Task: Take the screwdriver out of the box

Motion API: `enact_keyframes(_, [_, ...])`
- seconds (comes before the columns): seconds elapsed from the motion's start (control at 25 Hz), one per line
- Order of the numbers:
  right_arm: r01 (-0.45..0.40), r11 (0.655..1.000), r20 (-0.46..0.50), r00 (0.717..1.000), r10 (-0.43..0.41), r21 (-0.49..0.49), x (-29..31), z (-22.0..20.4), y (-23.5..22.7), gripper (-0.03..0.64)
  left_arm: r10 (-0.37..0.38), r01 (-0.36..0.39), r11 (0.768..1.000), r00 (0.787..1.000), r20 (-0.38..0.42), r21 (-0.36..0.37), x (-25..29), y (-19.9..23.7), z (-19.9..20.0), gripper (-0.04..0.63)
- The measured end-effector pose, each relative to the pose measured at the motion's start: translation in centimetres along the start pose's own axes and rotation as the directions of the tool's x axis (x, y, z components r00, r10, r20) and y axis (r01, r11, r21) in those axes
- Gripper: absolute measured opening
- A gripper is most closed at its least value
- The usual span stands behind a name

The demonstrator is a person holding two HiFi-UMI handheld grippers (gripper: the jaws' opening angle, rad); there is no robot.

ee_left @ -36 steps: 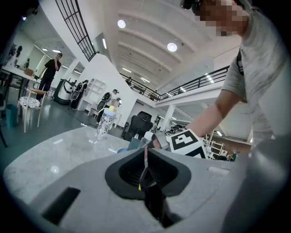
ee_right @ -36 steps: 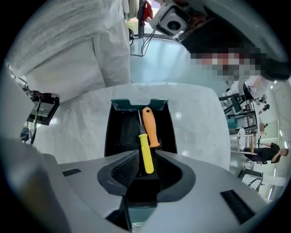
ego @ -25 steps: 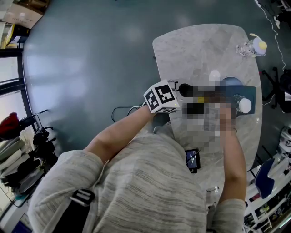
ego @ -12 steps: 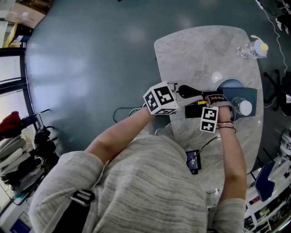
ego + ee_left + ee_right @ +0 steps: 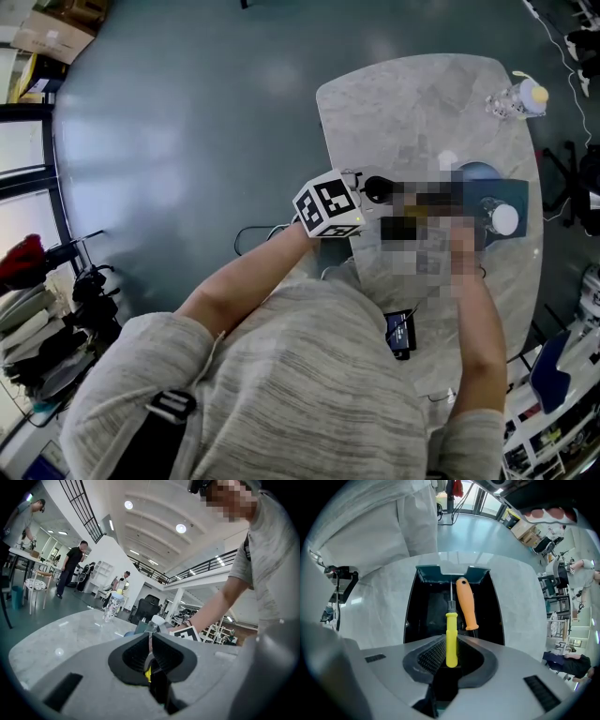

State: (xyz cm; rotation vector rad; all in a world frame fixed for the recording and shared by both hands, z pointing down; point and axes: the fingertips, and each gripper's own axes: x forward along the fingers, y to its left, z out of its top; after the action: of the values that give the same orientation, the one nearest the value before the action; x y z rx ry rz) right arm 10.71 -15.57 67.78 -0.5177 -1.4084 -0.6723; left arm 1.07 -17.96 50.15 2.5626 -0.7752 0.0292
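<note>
The box (image 5: 429,571) stood open on the table (image 5: 384,602), with bare table at its 9 and 3 o'clock sides. The right hand-held gripper (image 5: 451,652) was clamped on the yellow screwdriver (image 5: 451,634), whose shaft pointed toward 12 o'clock over the box's black inside. The left hand-held gripper (image 5: 150,644) was clenched. An orange-handled tool (image 5: 466,604) lay close at the screwdriver's 1 o'clock.

yellow screwdriver (image 5: 451,639), orange handle (image 5: 466,604), black box (image 5: 424,613), grey marbled table (image 5: 412,103)
</note>
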Motion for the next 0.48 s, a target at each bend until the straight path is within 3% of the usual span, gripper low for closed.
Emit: enact_keyframes(0.48, [0.112,0.993,0.017,0.993,-0.113,0.04,-2.7,0.0,-1.2,0.066,0.001,-0.001,1.0,1.0,0.009,0.031,-0.7,-0.8,1.3,0.032])
